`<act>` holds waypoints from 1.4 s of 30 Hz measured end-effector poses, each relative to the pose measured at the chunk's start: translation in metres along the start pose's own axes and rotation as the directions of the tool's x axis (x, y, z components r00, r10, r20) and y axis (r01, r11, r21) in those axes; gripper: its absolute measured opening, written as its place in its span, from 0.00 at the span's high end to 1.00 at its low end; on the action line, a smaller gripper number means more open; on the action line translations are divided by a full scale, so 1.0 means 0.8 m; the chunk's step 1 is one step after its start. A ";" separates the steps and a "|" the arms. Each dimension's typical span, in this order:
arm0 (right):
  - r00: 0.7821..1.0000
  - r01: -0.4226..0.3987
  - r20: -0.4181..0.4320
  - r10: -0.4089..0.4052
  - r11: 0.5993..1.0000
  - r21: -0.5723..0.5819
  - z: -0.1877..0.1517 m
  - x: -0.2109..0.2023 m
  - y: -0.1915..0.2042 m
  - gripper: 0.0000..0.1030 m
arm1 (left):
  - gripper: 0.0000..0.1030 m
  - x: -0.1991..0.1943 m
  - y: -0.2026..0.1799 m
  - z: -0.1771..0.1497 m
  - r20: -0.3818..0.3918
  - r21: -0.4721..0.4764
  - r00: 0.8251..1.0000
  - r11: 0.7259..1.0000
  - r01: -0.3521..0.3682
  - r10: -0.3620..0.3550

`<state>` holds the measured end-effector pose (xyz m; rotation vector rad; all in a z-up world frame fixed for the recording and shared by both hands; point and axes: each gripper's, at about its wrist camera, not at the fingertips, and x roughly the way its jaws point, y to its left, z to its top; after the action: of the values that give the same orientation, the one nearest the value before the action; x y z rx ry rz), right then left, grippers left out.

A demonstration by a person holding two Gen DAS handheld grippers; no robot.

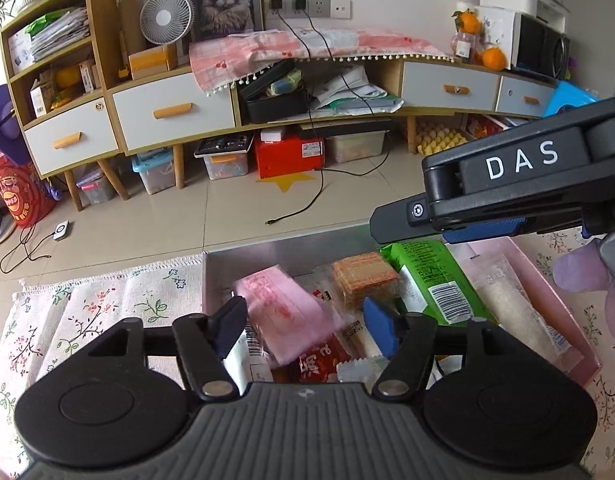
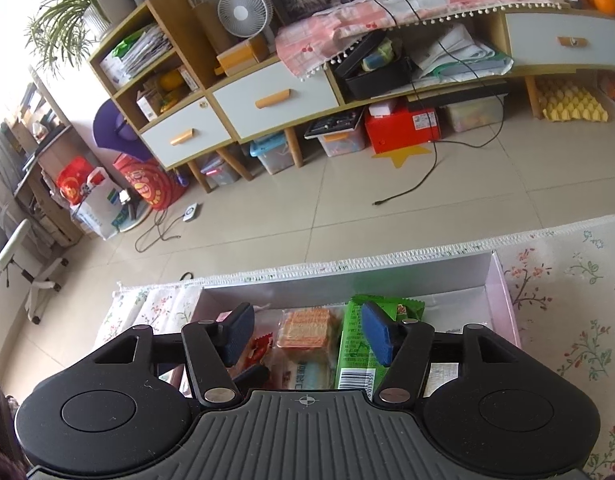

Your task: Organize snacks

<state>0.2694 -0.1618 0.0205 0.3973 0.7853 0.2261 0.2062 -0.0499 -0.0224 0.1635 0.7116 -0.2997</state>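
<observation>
Behind the table: beige tile floor (image 2: 347, 216), long wood cabinet (image 1: 175, 116) w/ white drawers. Floral cloth (image 2: 567, 280) covers the table; on it a pink rectangular box (image 2: 503, 300) w/ glossy snack packs: green pack (image 2: 357, 356), ridged orange crackers (image 1: 365, 280), blurred pink pack (image 1: 291, 312) between the spread pads of left gripper (image 1: 303, 326). Right gripper (image 2: 303, 334) also released, over the box.

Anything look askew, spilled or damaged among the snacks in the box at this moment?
Nothing spilled or damaged. The pink packet looks motion-blurred and tilted between the open left gripper fingers, over the jumbled snacks in the pink box. The right gripper is open above the wafer pack and green packet.
</observation>
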 end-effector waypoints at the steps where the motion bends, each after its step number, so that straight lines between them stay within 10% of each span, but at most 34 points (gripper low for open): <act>1: 1.000 0.002 0.001 -0.002 1.000 -0.003 0.000 -0.003 0.001 0.41 | 0.37 -0.001 0.000 0.000 0.000 -0.003 1.000 1.000 0.000 0.000; 19: 0.993 0.113 0.025 -0.112 0.992 -0.056 -0.042 -0.107 0.001 0.18 | 0.01 -0.083 -0.015 -0.026 -0.038 -0.067 0.998 0.997 -0.045 0.043; 42: 0.974 0.219 -0.032 -0.225 0.968 -0.122 -0.187 -0.211 0.027 0.07 | 0.00 -0.174 -0.046 -0.102 -0.160 -0.170 0.976 0.970 -0.176 0.149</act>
<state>0.0439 -0.1610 0.0424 0.1907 0.8497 0.0709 0.0439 -0.0343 0.0070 0.0685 0.8615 -0.0636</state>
